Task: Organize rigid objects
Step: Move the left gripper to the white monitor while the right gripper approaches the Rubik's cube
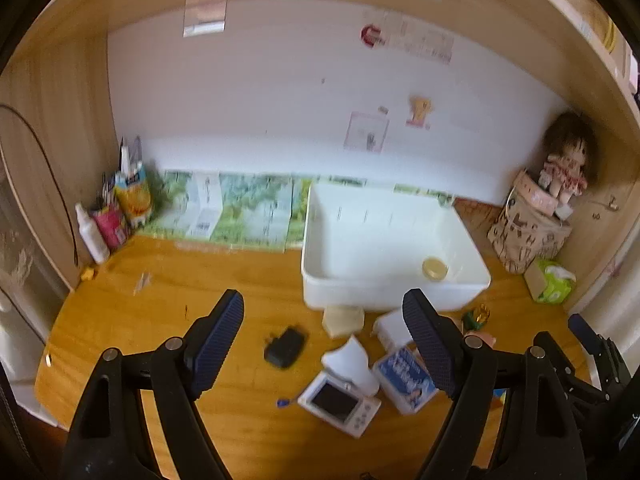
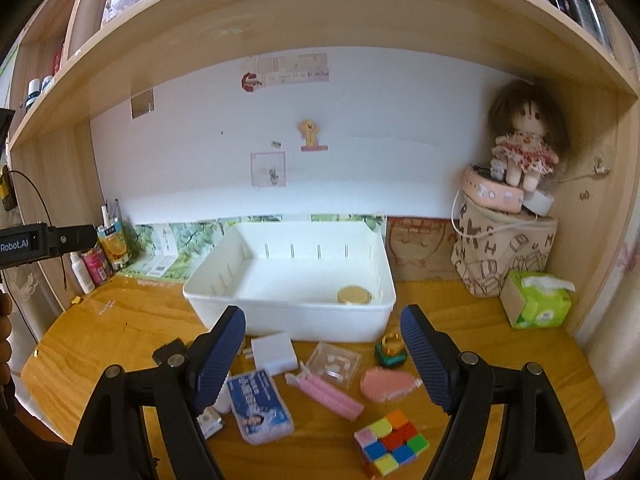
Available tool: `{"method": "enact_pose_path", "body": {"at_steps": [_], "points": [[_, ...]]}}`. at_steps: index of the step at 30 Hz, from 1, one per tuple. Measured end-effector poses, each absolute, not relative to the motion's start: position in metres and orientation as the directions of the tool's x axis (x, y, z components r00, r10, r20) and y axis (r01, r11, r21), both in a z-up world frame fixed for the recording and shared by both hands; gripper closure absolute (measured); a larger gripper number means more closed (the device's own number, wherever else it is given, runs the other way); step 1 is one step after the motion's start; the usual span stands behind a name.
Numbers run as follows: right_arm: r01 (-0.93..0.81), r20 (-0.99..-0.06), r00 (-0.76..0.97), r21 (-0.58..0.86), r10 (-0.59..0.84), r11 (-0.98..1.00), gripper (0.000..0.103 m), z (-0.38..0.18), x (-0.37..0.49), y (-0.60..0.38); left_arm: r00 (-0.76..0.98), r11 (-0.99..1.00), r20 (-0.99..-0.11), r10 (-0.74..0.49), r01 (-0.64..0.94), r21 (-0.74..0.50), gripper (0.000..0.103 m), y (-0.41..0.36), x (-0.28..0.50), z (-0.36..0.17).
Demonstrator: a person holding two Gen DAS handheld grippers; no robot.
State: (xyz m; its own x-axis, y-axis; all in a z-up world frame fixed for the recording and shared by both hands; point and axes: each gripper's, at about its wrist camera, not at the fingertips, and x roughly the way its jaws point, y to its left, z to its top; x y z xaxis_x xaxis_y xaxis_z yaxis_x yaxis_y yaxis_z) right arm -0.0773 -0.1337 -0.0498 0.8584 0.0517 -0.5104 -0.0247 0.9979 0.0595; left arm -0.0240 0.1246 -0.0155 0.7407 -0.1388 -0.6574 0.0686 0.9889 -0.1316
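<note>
A white bin (image 1: 394,236) (image 2: 296,276) stands at the back of the wooden desk with a round yellow lid (image 1: 435,268) (image 2: 353,295) lying inside. In front of it lie a black block (image 1: 285,347), a small white device with a dark screen (image 1: 340,402), a blue-and-white packet (image 1: 404,376) (image 2: 260,404), a white box (image 2: 274,352), a clear case (image 2: 335,364), a pink stick (image 2: 326,394), a pink oval (image 2: 386,384), a colour cube (image 2: 390,446) and a green-gold item (image 2: 391,348). My left gripper (image 1: 332,344) and right gripper (image 2: 328,360) hover open above them, holding nothing.
Bottles and cartons (image 1: 116,212) (image 2: 100,256) crowd the back left corner. A patterned bag (image 2: 502,252) with a doll (image 2: 522,144) on top and a green tissue box (image 2: 536,300) (image 1: 552,282) stand at the right. A shelf board (image 2: 280,12) overhangs the desk.
</note>
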Motion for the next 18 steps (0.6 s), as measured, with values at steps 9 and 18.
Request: {"method": "enact_pose_path", "body": {"at_steps": [9,18], "points": [[-0.004,-0.574,0.818,0.057,0.036,0.998,0.022,-0.066,-0.096,-0.141,0.628,0.993,-0.772,-0.099,0.012,-0.117,0.019,0.121,-0.029,-0.046],[0.011,-0.632,0.774,0.061,0.03,0.998,0.022,-0.08,-0.101,-0.155,0.488,0.991,-0.867,-0.102,-0.029,-0.133,0.019,0.114,-0.025,-0.079]]}}
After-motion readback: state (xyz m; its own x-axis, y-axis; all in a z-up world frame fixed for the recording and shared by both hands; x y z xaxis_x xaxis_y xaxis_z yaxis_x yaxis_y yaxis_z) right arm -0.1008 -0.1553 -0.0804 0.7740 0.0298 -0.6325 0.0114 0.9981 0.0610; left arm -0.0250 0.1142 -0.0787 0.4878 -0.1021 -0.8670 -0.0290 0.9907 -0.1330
